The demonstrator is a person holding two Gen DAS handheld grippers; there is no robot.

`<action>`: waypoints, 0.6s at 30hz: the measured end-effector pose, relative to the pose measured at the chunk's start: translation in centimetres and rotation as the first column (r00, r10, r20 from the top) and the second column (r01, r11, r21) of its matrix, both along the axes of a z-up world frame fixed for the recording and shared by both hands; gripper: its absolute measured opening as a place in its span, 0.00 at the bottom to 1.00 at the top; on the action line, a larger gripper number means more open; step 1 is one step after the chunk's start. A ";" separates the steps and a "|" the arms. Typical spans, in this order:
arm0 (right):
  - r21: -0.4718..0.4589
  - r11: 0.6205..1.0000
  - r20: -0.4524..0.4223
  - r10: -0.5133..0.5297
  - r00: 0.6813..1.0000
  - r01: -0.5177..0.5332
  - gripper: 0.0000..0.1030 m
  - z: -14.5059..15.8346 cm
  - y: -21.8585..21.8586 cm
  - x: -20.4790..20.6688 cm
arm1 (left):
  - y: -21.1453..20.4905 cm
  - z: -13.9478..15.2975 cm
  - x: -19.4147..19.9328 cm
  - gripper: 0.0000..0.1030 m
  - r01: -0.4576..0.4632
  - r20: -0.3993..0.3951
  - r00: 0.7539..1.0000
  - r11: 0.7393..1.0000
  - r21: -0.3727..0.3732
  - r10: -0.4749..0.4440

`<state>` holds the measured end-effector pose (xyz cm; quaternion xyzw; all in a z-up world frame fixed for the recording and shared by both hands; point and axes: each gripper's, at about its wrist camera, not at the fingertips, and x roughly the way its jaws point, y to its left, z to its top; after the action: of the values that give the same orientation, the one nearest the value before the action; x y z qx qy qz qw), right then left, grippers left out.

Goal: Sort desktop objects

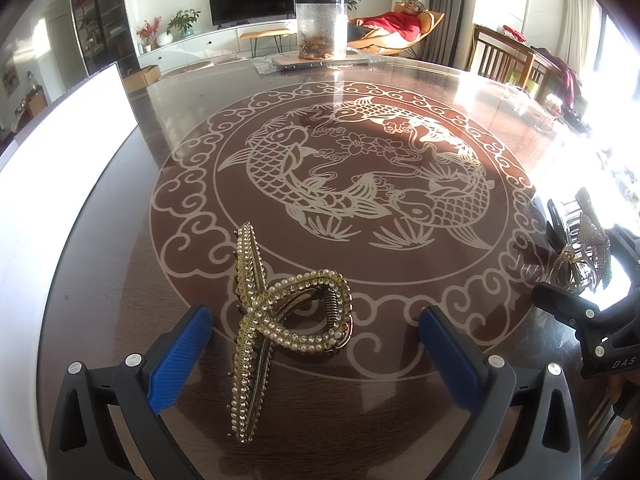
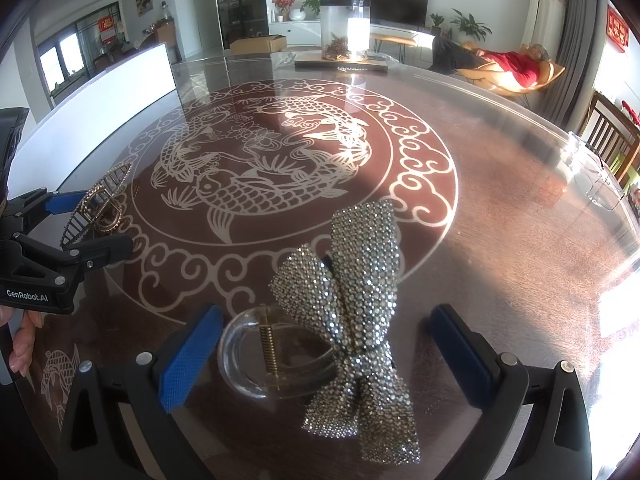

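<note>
A gold hair claw (image 1: 276,320) set with pearls and rhinestones lies on the glass-topped round table (image 1: 360,160), between the open blue-padded fingers of my left gripper (image 1: 316,360). A silver rhinestone bow hair claw (image 2: 356,316) with a clear body and a spring lies between the open fingers of my right gripper (image 2: 328,356). Neither clip is squeezed. The gold claw (image 2: 100,208) and the left gripper (image 2: 84,220) also show at the left of the right wrist view. The bow claw (image 1: 592,236) and the right gripper (image 1: 588,300) show at the right edge of the left wrist view.
A clear jar (image 1: 321,26) stands on a tray at the table's far side. A white board (image 1: 68,152) lines the left edge. Clear glasses (image 2: 600,176) lie at the far right. Wooden chairs (image 1: 504,60) stand behind the table. A person reclines in a lounge chair (image 1: 400,28).
</note>
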<state>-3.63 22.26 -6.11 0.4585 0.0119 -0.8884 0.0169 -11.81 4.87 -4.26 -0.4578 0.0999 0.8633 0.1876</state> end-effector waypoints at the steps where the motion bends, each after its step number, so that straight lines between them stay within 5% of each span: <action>1: 0.000 1.000 0.000 0.000 1.000 0.000 1.00 0.0 0.0 0.0 | 0.0 0.0 0.0 1.00 0.000 0.000 1.000 1.000 0.000 0.000; 18: 0.000 1.000 0.000 0.001 1.000 -0.001 1.00 0.0 0.0 0.0 | -0.2 0.0 0.0 1.00 0.036 0.014 0.999 0.999 -0.003 -0.036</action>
<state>-3.66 22.25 -6.13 0.4586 0.0121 -0.8884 0.0173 -11.79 4.67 -4.23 -0.4622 0.1081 0.8564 0.2030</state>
